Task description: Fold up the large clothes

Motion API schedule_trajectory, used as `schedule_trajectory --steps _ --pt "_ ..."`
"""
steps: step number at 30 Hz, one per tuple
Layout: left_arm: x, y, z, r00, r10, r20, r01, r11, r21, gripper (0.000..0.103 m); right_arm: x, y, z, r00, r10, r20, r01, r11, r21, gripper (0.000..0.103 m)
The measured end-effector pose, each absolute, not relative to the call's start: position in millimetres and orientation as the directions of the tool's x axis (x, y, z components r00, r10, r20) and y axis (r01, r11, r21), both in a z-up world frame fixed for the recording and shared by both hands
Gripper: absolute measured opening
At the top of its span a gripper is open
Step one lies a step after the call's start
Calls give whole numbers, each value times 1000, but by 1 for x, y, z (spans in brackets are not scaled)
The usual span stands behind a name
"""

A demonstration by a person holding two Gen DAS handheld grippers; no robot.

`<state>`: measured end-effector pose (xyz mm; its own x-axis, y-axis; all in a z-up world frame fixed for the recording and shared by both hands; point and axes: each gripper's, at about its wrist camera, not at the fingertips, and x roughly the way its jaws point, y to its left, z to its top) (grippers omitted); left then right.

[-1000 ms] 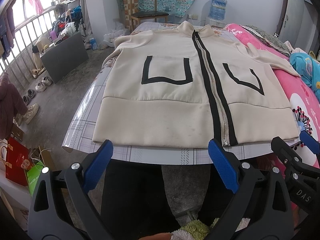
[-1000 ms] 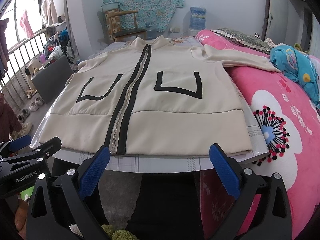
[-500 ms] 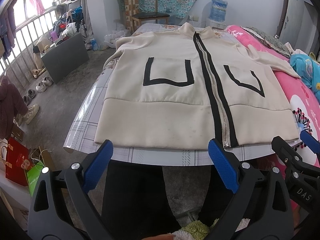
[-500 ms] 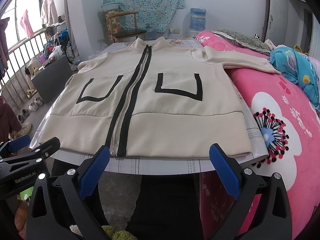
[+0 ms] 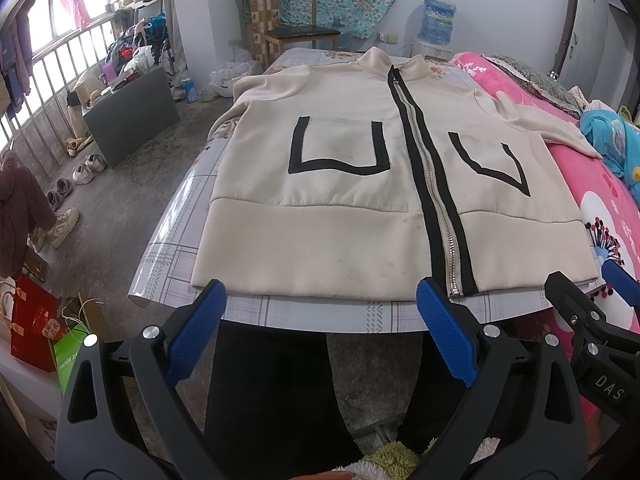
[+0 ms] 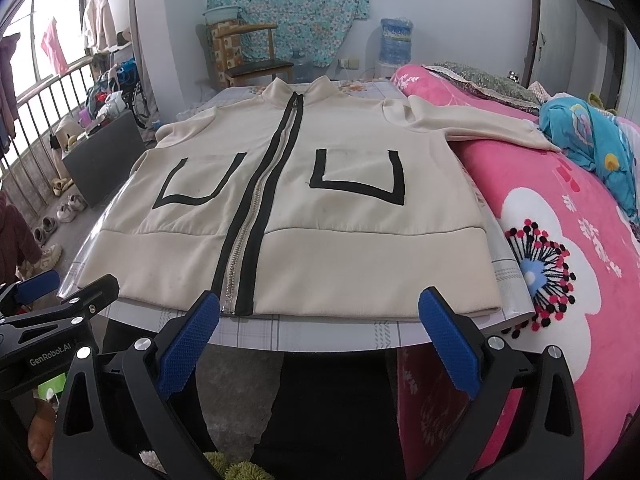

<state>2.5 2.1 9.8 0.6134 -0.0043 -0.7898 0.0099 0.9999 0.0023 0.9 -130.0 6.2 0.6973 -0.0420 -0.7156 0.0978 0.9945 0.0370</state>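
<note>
A cream zip-up jacket with black trim and two black-outlined pockets lies flat, front up and zipped, on a checked table; it also shows in the right wrist view. Its right sleeve stretches out onto the pink bed. My left gripper is open and empty, just short of the hem left of the zipper. My right gripper is open and empty, just short of the hem right of the zipper.
A pink flowered bed adjoins the table's right side, with a blue bundle on it. A wooden chair stands behind the table. A dark cabinet and shoes are on the floor at left.
Both grippers have eased slightly toward the jacket's hem. The jacket has not moved and both grippers stay open.
</note>
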Motion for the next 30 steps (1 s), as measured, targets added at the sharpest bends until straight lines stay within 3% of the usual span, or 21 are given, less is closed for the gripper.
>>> schedule_trajectory --steps 30 --pt "3 9 14 618 -2 -786 5 1000 1 92 6 -130 6 696 -46 -716 102 994 35 97"
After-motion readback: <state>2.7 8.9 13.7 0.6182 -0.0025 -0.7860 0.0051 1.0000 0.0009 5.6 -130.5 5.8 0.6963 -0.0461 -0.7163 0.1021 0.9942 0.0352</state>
